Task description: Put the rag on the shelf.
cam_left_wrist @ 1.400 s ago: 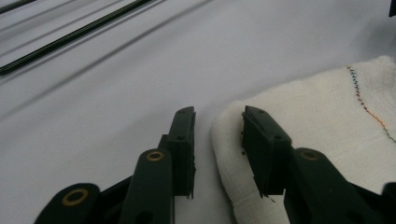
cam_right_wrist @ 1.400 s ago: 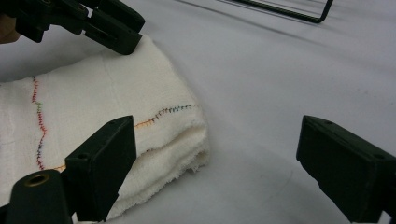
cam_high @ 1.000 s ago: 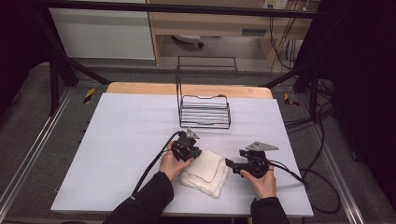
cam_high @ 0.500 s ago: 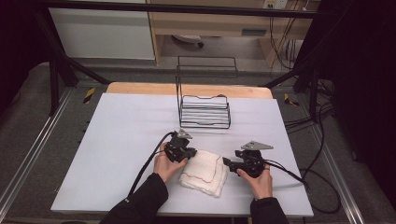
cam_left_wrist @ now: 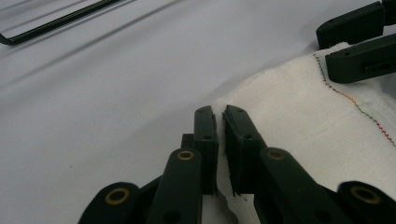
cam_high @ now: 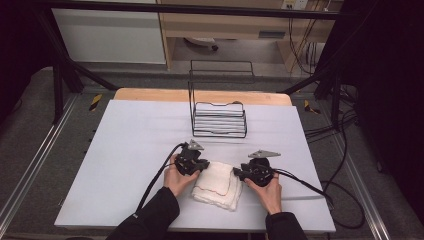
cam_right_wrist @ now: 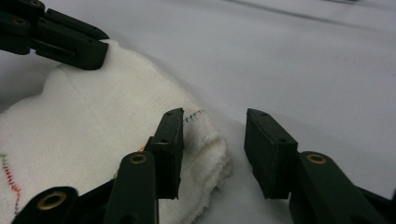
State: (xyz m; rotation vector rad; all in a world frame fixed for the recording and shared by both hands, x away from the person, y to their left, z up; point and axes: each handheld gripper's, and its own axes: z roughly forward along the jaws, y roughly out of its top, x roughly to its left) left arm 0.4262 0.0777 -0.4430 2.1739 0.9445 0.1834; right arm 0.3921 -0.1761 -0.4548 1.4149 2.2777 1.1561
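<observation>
Folded white cloth (cam_high: 218,184) lies between the two grippers: left gripper (cam_left_wrist: 221,122) is already pinched tight on its corner, right gripper (cam_right_wrist: 214,140) has just been closing around the opposite corner, pads not yet pressing; lifting or unfolding remains

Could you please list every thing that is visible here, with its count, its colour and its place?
folded cloth: one, white with a coloured stitched line, near edge of the table, between the grippers
wire rack: one, black, far middle of the table
table: one, pale grey top, wooden strip at the far edge
left gripper: one, black, shut on the cloth's edge
right gripper: one, black, jaws just closing around the cloth's corner, not yet pressing
hands: two, holding the grippers
</observation>
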